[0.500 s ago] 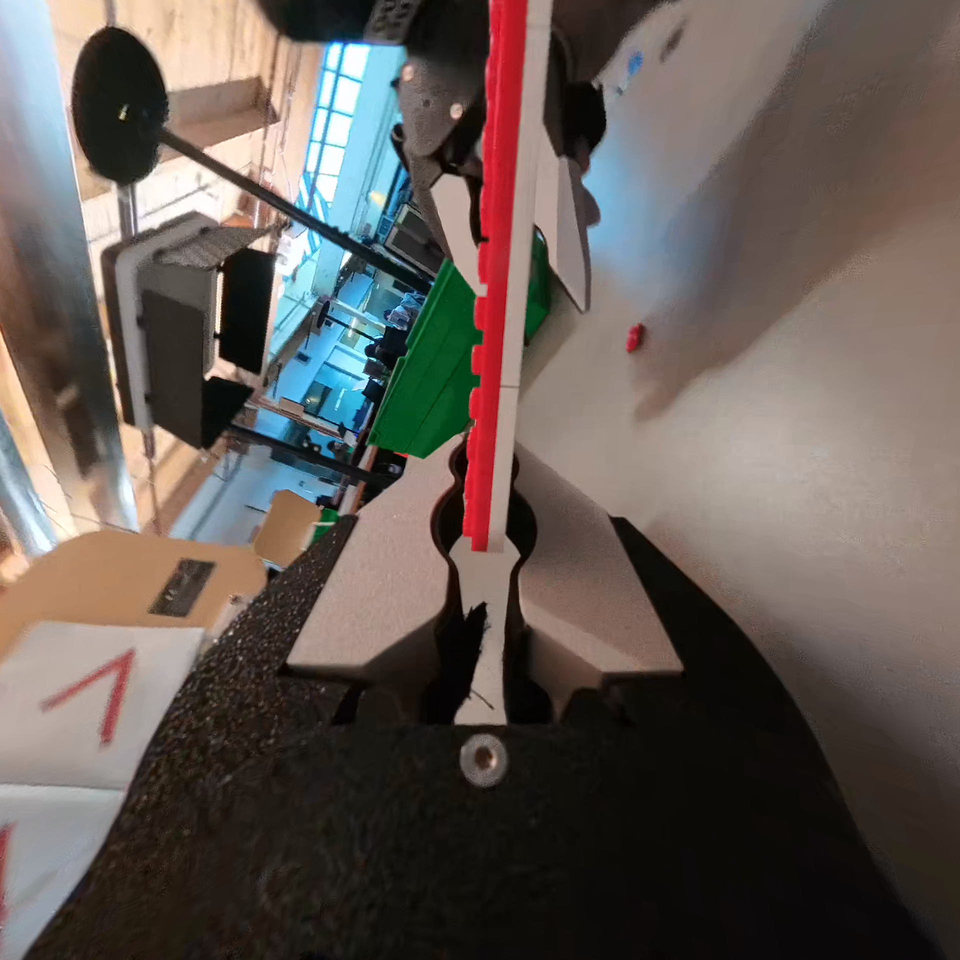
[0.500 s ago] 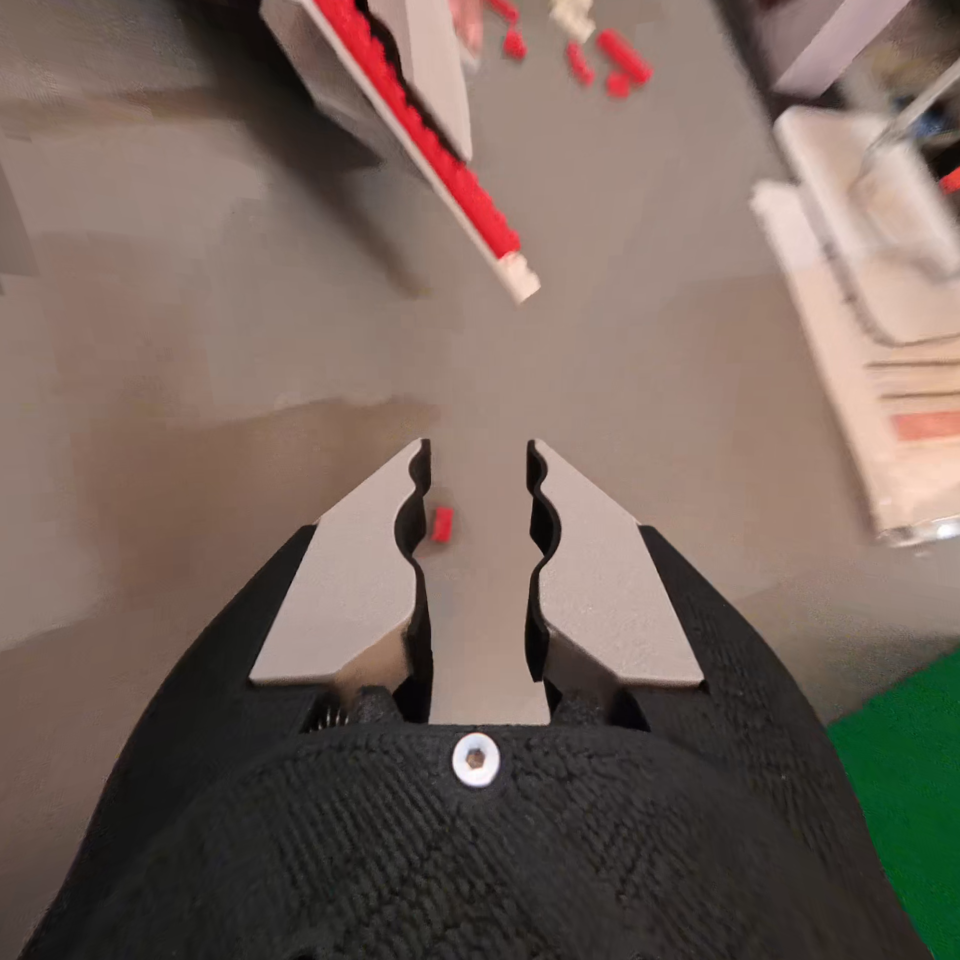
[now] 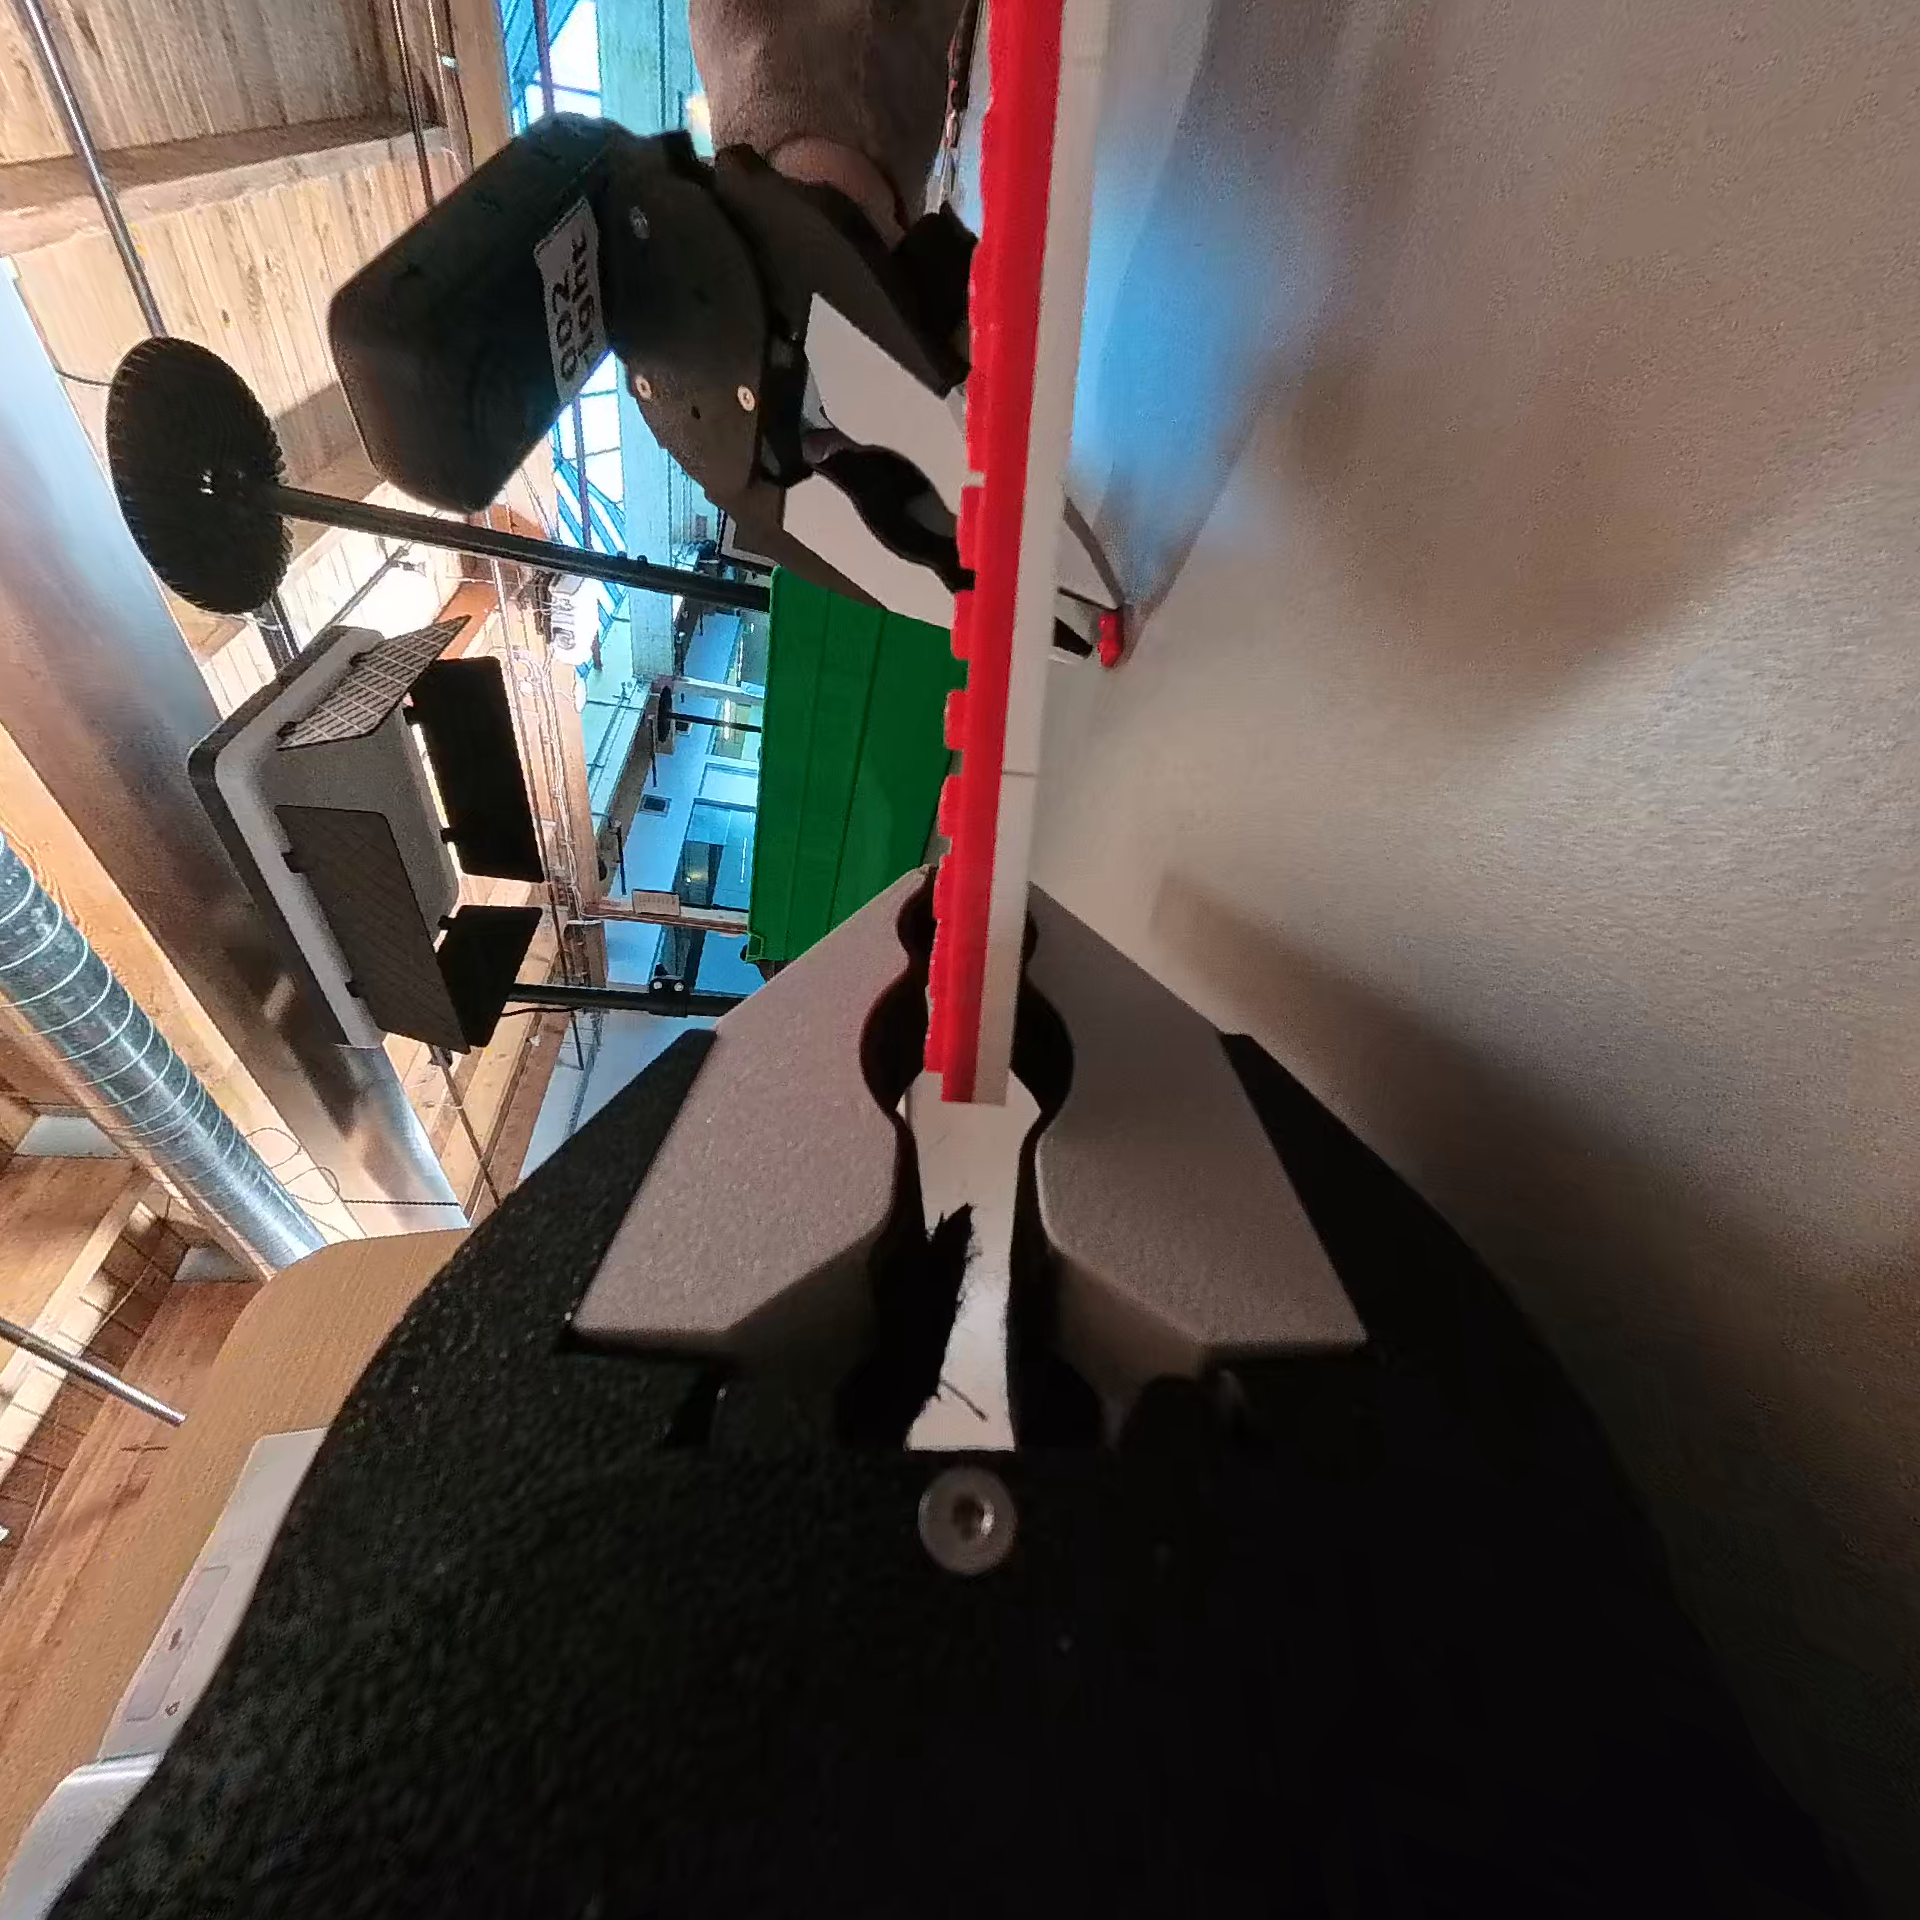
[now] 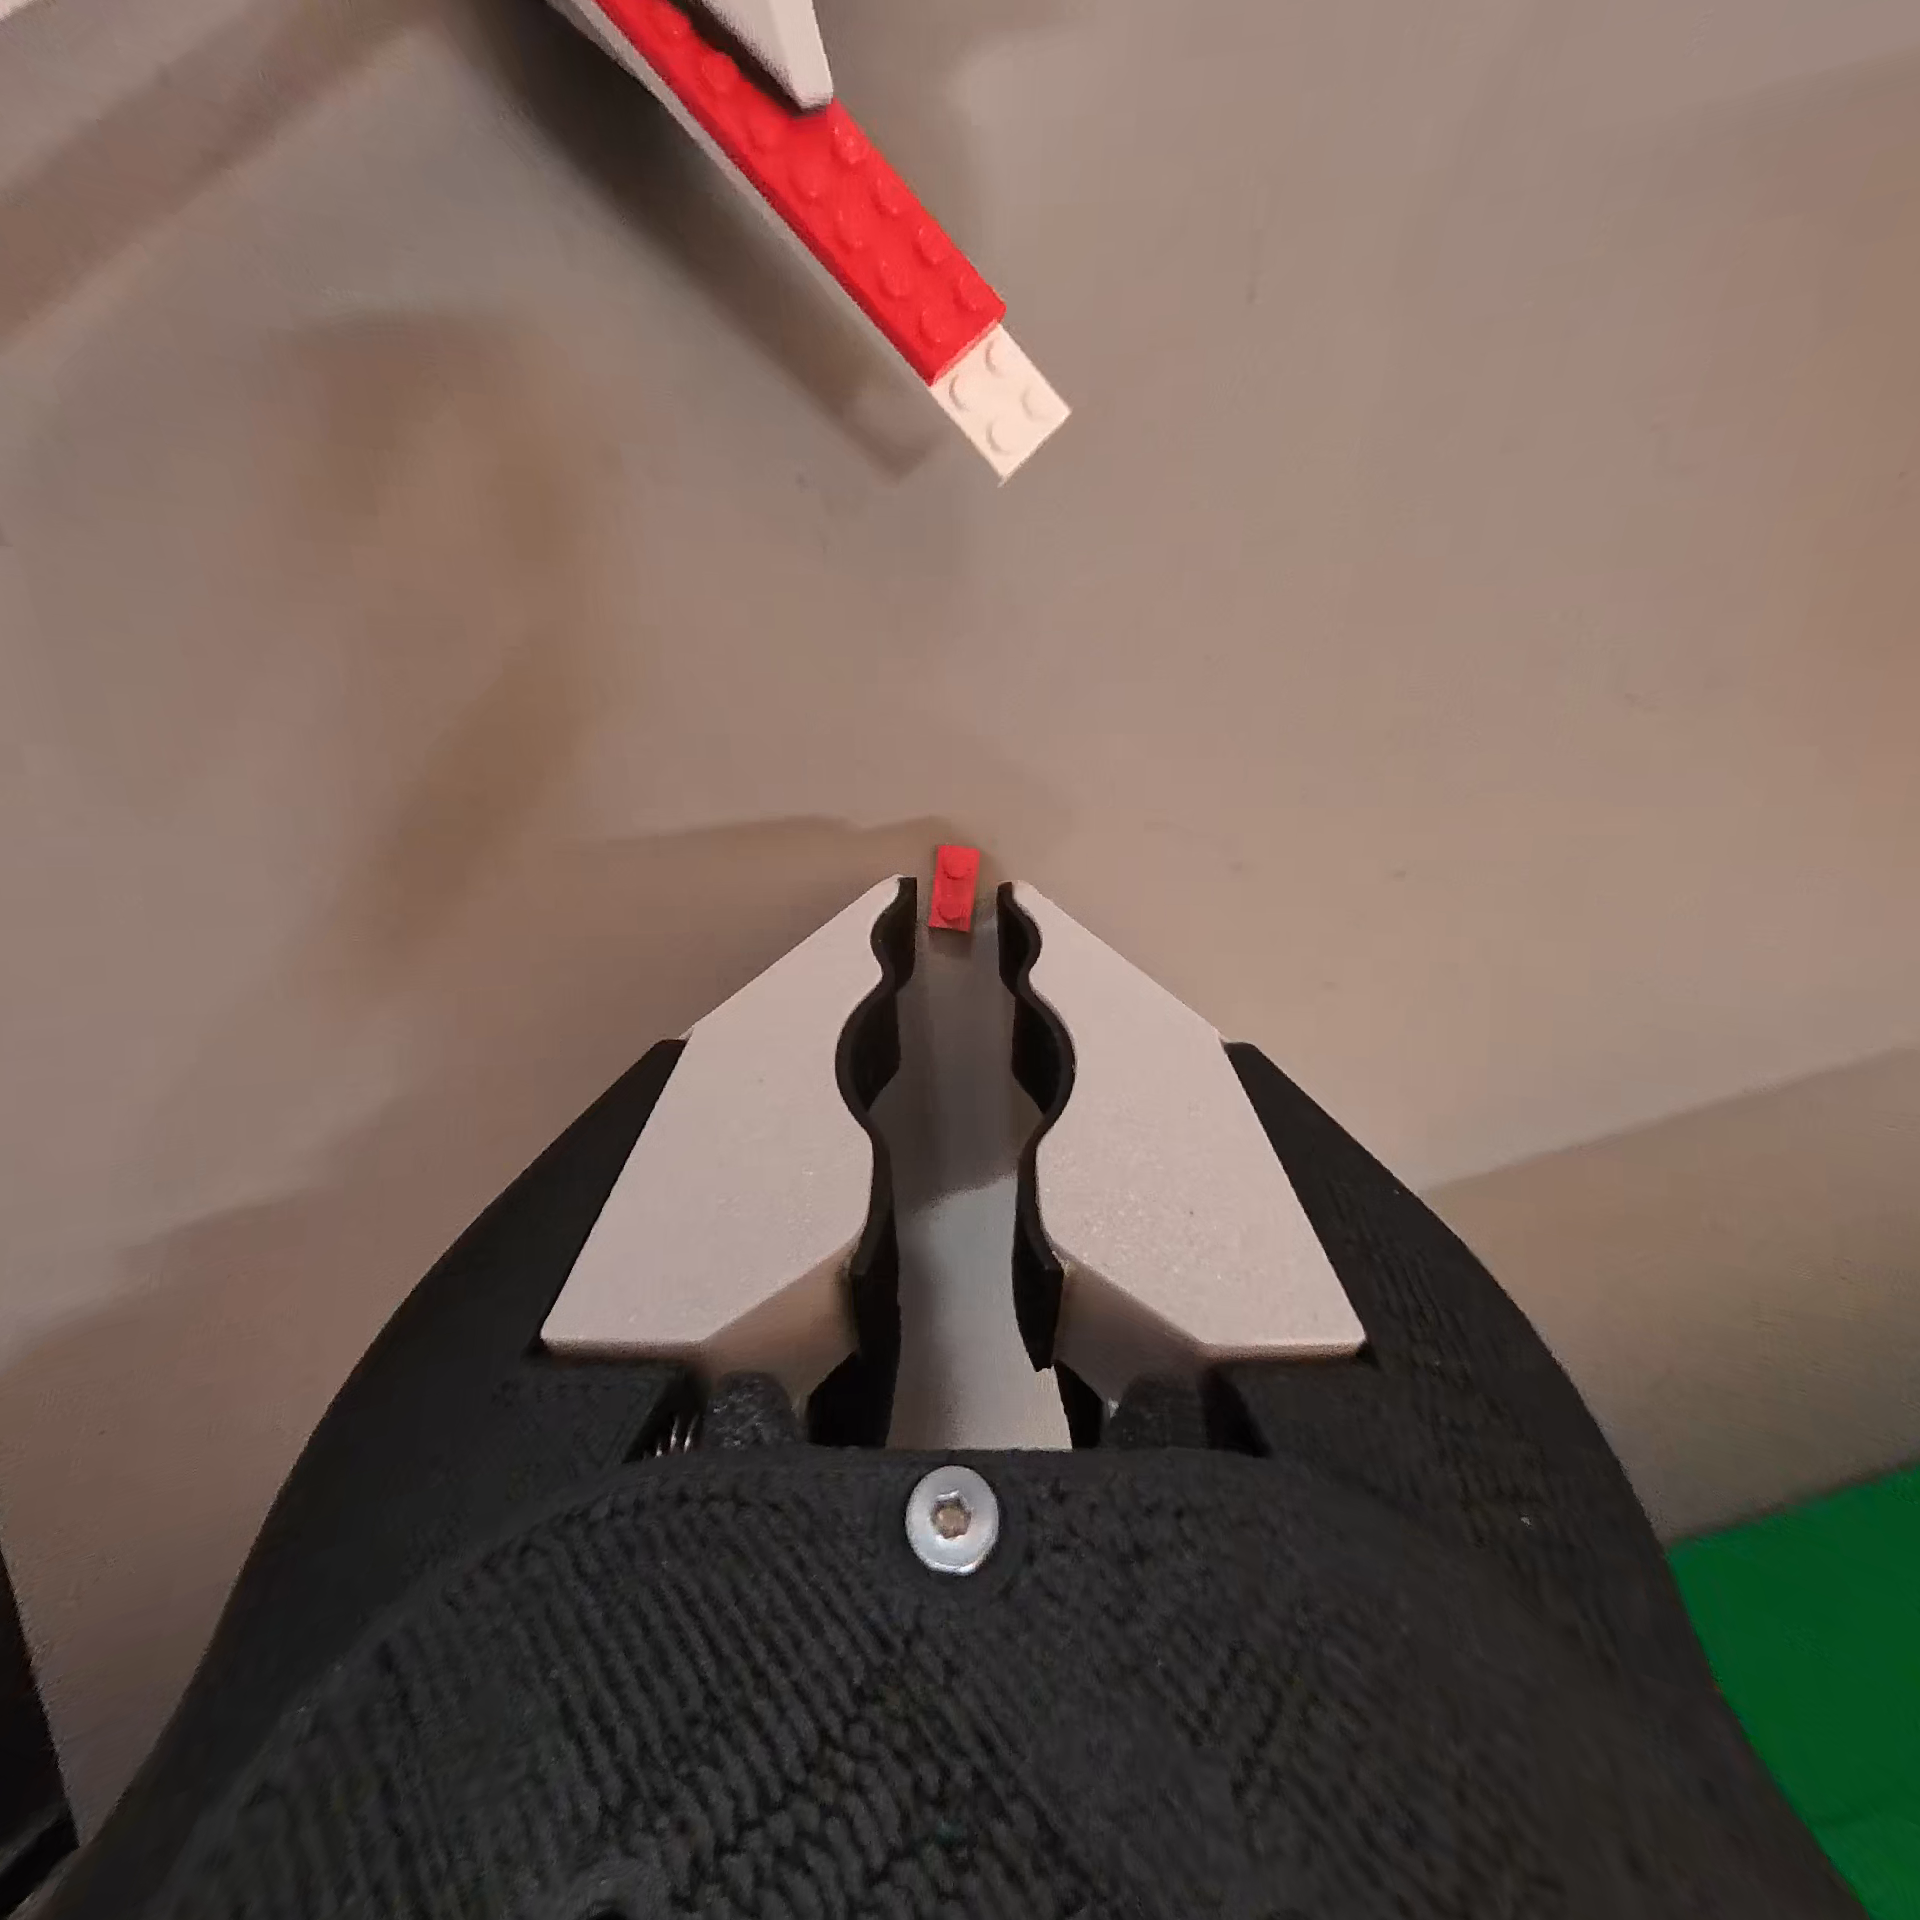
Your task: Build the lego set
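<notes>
My left gripper [image 3: 977, 894] is shut on one end of a long strip of red plates on white plates [image 3: 1013, 520], held edge-on above the grey table. The strip's free end, with a bare white tip, shows at the top of the right wrist view [image 4: 894, 249]. A small red brick [image 4: 953, 894] lies on the table. My right gripper [image 4: 952, 883] is low over it, open narrowly, with one fingertip on each side and a gap to both. In the left wrist view the brick [image 3: 1110, 636] shows past the strip, by the right gripper's black body [image 3: 686, 343].
A green plate [image 3: 847, 769] stands behind the strip in the left wrist view; a green patch [image 4: 1808, 1662] shows at the lower right in the right wrist view. The grey table [image 4: 1455, 727] surrounds the brick. Lamps, stands and a cardboard box [image 3: 239, 1455] are in the background. My hands' fingertips stand some 11 cm from each other.
My right gripper has come down to the table and its jaws have narrowed, so the small red brick now sits at its fingertips. The left gripper still holds the strip.
</notes>
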`<state>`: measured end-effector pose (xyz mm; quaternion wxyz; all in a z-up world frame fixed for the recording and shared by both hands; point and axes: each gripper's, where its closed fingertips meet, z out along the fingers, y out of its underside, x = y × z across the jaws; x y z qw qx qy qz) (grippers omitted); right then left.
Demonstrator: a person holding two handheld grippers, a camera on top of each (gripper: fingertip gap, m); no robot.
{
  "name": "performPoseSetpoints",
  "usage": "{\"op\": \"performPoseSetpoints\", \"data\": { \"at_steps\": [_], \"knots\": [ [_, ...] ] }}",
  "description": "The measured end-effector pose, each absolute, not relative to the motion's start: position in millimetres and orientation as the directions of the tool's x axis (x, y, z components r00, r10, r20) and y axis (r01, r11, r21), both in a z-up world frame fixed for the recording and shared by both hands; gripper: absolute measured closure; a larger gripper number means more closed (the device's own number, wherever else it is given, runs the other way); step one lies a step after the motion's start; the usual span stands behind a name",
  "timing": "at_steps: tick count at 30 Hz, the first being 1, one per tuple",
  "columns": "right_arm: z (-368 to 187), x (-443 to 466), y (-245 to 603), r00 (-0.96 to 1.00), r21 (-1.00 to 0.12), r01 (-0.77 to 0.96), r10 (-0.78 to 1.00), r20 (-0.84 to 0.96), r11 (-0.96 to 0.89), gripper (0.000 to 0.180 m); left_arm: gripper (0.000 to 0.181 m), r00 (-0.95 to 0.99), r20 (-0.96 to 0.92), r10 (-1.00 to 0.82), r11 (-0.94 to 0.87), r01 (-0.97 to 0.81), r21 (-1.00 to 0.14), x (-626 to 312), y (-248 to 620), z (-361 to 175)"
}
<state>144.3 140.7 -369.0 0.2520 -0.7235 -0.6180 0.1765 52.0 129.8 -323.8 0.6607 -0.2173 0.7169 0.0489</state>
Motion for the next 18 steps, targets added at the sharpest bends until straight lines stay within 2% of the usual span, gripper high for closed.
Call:
{"op": "performPoseSetpoints", "data": {
  "at_steps": [7,10,13,18],
  "knots": [
    [-371.5,139.2,139.9,0.127,-0.574,0.815,0.991,0.052,-0.074,0.174,0.173,-0.028,-0.967,-0.254,0.909,-0.349,-0.229,55.2,125.1,-324.8],
    [-364.0,139.3,144.4,0.066,-0.551,0.835,0.991,0.117,0.009,0.174,0.173,-0.023,-0.969,-0.246,0.923,-0.310,-0.227,58.4,117.4,-323.1],
    [-336.0,121.9,139.2,-0.018,-0.625,0.777,0.995,0.100,0.077,0.174,0.173,-0.030,-0.976,-0.218,0.943,-0.264,-0.203,62.0,106.0,-322.7],
    [-308.7,100.7,117.8,-0.241,-0.663,0.719,0.969,0.047,0.211,0.174,0.172,-0.021,-0.985,-0.172,0.963,-0.216,-0.164,65.9,91.2,-318.8]
  ]
}}
